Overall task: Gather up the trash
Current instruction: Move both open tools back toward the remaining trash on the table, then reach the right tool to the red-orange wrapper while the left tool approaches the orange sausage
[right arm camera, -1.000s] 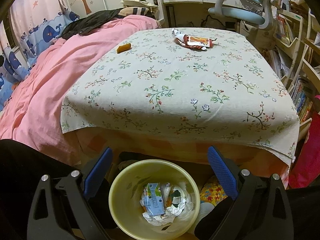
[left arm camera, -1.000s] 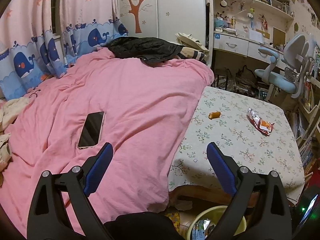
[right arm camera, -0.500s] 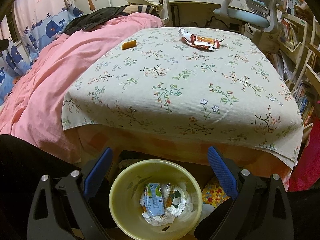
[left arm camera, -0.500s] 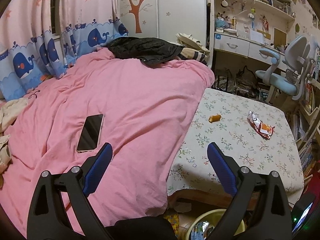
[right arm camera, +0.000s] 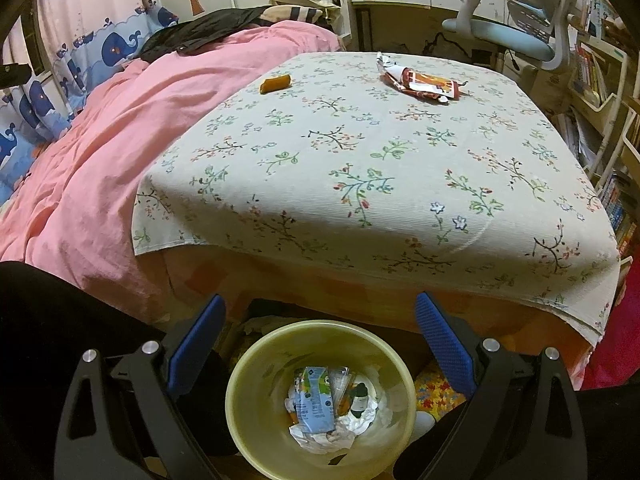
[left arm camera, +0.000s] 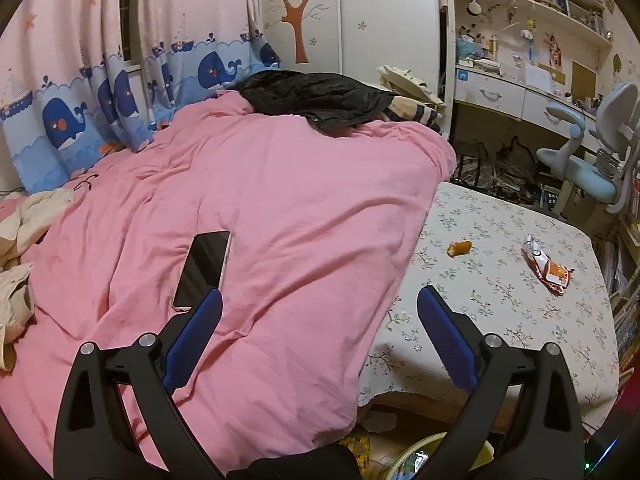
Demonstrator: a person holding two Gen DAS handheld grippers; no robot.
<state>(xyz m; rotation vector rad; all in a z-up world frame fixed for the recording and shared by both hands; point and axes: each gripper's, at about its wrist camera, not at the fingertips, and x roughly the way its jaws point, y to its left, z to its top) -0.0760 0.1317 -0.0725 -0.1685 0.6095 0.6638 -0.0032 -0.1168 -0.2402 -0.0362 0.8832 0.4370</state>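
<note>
Cluttered bedroom: a low surface [right arm camera: 520,216] under a floral cloth stands beside a bed spread with a pink quilt [left arm camera: 280,208], whale curtains and a desk chair behind.

Nearest, in the right wrist view, the right claw [right arm camera: 320,344] hangs released over the pale yellow bin [right arm camera: 248,412] on the floor at the front edge of the surface, its blue pads wide apart with nothing between them. The bin already holds a small carton and crumpled paper. The left claw [left arm camera: 318,332] is likewise released and empty, poised over the seam where the quilt meets the cloth; a phone [left arm camera: 202,268] lies on the quilt just beyond its left pad.

Compared with a second ago, the left view has lifted and drawn back a little: the bin has slid nearly out of its lower edge. The right view has crept towards the surface while the bin stays beneath it. Neither claw has picked anything up, so I judge this a pause between a drop and the next reach.

Farther off, two pieces of trash remain on the cloth, well apart: a small orange scrap [right arm camera: 275,83] near the bed side, and a crumpled red-and-white wrapper [right arm camera: 424,82] towards the chair. Both sit at the far end, so either calls for a long reach forward.
</note>
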